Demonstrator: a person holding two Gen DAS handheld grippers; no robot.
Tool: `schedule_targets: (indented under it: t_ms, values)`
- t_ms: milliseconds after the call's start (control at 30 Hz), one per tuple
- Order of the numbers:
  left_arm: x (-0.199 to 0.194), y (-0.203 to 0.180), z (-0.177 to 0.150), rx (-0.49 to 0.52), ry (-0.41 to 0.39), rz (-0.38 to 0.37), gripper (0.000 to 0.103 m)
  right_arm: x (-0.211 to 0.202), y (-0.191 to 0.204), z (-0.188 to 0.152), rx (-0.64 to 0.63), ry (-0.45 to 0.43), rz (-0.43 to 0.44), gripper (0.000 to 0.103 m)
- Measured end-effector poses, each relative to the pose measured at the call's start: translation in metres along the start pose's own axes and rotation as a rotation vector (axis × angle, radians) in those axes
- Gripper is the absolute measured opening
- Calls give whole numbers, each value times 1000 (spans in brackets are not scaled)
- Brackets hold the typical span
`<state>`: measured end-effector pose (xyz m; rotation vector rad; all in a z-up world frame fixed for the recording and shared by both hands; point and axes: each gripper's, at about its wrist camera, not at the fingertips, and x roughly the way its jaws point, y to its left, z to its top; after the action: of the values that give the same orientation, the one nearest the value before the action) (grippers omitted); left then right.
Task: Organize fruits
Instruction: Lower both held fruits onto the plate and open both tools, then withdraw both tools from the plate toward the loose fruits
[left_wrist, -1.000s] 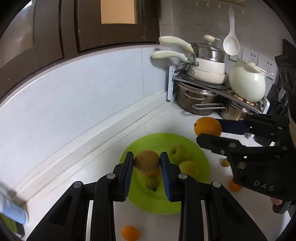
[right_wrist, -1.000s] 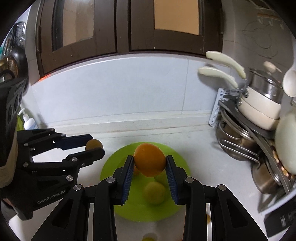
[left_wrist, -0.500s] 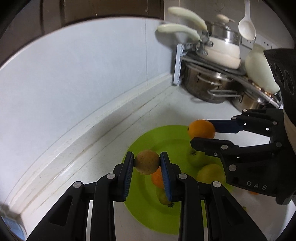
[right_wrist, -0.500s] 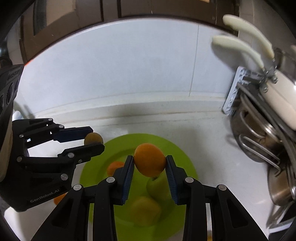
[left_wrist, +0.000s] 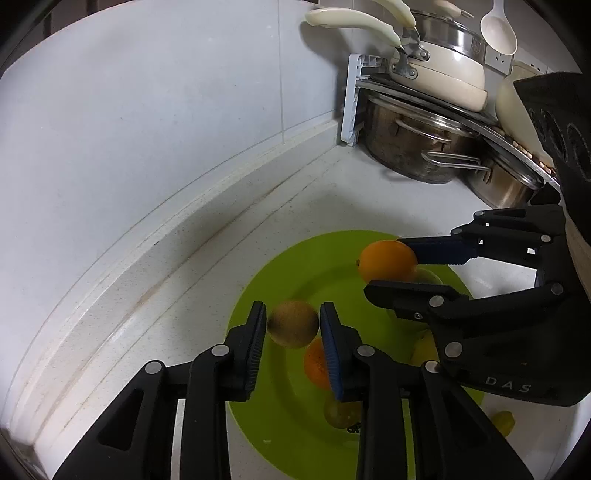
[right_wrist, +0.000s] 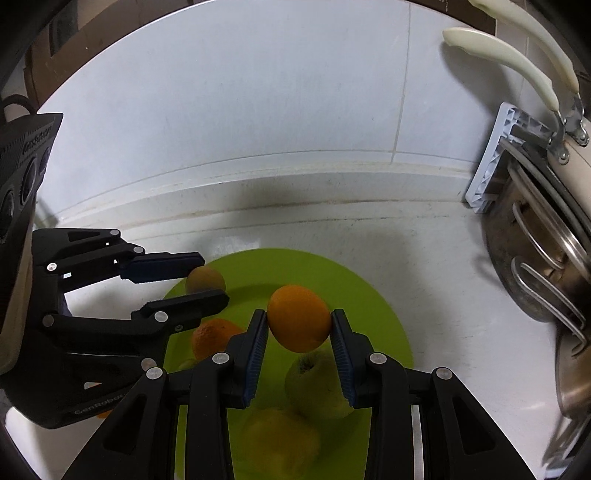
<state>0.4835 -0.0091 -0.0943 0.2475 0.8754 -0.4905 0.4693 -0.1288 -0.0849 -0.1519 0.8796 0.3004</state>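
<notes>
Left gripper (left_wrist: 293, 325) pinches a round brownish fruit (left_wrist: 293, 323); right gripper (right_wrist: 298, 325) pinches a round orange (right_wrist: 298, 318), both above the lime-green plate (left_wrist: 295, 439).

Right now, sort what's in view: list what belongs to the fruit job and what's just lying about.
Fruit job: left gripper shut on a brown fruit; right gripper shut on an orange; green plate holding an apple and a small orange.

Lying about: steel pots, cream pan, white spoon.
</notes>
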Motion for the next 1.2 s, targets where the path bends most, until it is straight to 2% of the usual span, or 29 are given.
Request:
schedule_targets:
  t_ms: [200, 300, 367, 567, 800, 933, 1067, 1200]
  values:
    - [-11, 6, -2, -23, -17, 26, 43, 0, -3, 1, 12, 5, -6, 36]
    - [-22, 7, -4, -33, -33, 48, 46, -5, -1, 2, 1, -8, -23, 40]
    - [-33, 7, -7, -42, -49, 71, 51, -13, 3, 2, -9, -25, -30, 40]
    - [-66, 4, -15, -61, -105, 98, 58, -44, 16, -4, -21, -82, -51, 40]
    - [-101, -2, -27, -99, -152, 114, 61, -82, 31, -15, -4, -152, -56, 44]
    - [-123, -8, -37, -115, -184, 125, 67, -102, 36, -24, 17, -197, -77, 50]
    - [-145, -12, -49, -134, -215, 137, 72, -125, 44, -33, 20, -241, -113, 50]
    - [-169, -18, -62, -152, -248, 156, 76, -148, 53, -43, 31, -286, -150, 61]
